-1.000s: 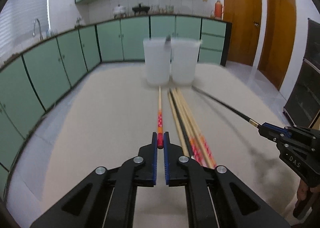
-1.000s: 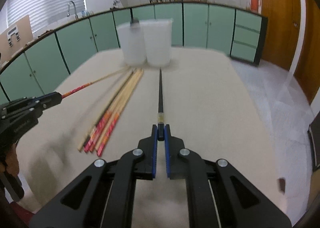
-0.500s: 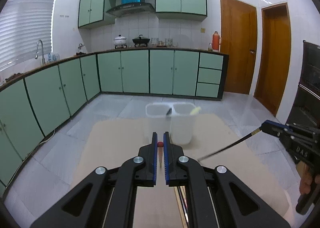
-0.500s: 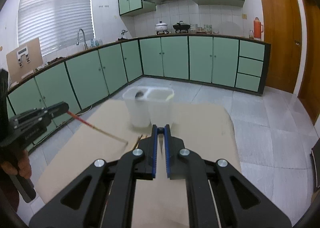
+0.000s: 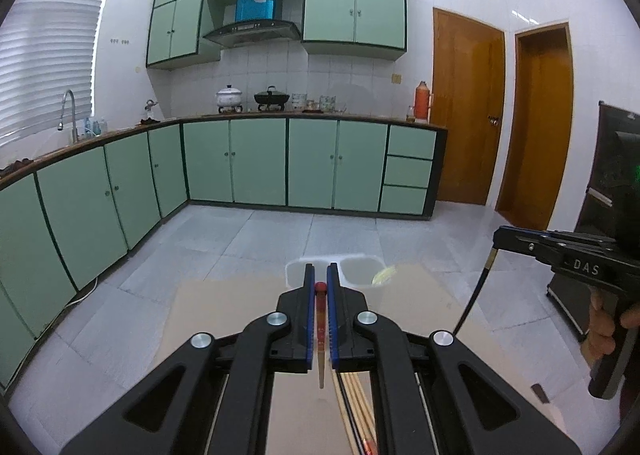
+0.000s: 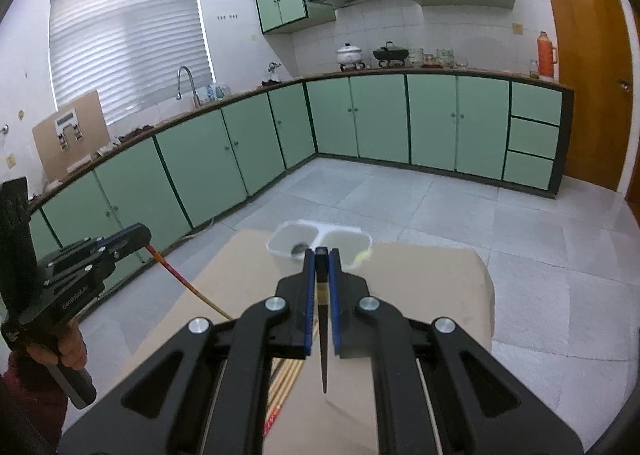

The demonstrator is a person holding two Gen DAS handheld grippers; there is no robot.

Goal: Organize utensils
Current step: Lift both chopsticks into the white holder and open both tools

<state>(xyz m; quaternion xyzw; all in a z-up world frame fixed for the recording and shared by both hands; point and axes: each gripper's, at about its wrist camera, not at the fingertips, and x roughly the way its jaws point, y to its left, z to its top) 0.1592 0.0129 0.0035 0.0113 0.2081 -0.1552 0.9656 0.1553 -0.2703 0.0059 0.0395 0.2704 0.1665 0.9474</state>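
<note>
- Left claw [image 5: 321, 287] closed on a thin wooden chopstick w/ red-painted top [image 5: 320, 319]; gripped at the red end, pale tip hangs down twd the tan surface [image 5: 224, 307], clear of it.
- Right claw [image 6: 321, 255] closed on a slim black chopstick w/ gold band [image 6: 323, 339]; held at the thick end, point hangs down, not touching the surface.
- Both sticks lifted, near side of the translucent white twin-cup plastic holder [image 6: 320, 241], which sits at the far edge. Something dark in its left cup, something yellowish at its right rim; can't tell what.
- Remaining bundle of wooden chopsticks [image 5: 356, 399] lies on the surface below the claws, partly hidden.
- Handling, judged: sticks v. light, stiff, smooth, so prone to pivot or slip in a pinch grip. Hold near the thick top, as now, so the tip swings plumb for dropping into a cup.
- Holder looks light, may tip if knocked.
</note>
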